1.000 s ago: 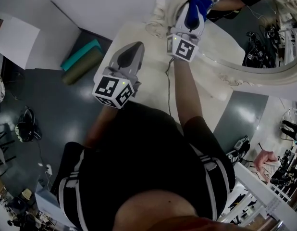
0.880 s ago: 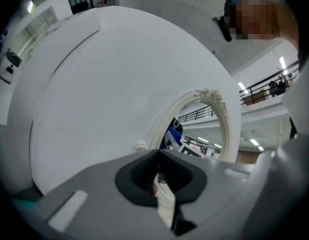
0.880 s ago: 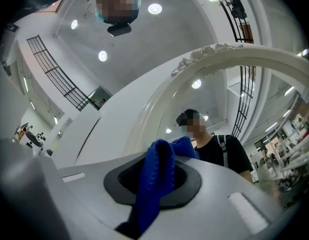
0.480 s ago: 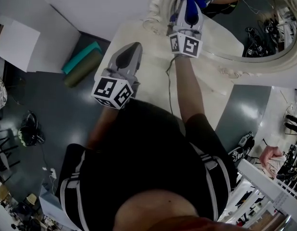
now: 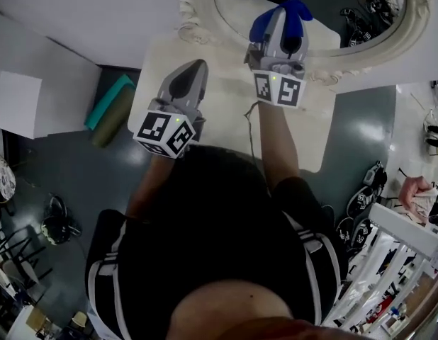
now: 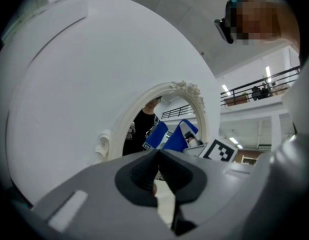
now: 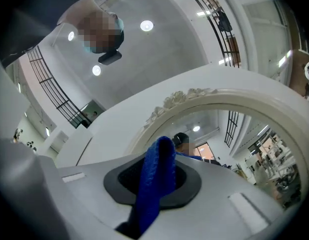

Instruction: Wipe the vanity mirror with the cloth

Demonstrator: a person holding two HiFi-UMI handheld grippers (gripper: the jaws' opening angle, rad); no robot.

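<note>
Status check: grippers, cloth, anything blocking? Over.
Left gripper shut, empty. Right gripper shut on blue cloth, at lower edge of vanity mirror. Nothing in the way.

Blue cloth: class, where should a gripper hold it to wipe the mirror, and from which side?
By a bunched fold, from the person's side, as the right gripper holds it: the limp cloth then stands past the jaws, facing the mirror.

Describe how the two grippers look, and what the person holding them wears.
Both the left gripper and right gripper are light grey tapered shells with dark lining inside the tongs. Each carries a cube of black-and-white square markers at its rear. The person wears a black top with white stripes.
</note>
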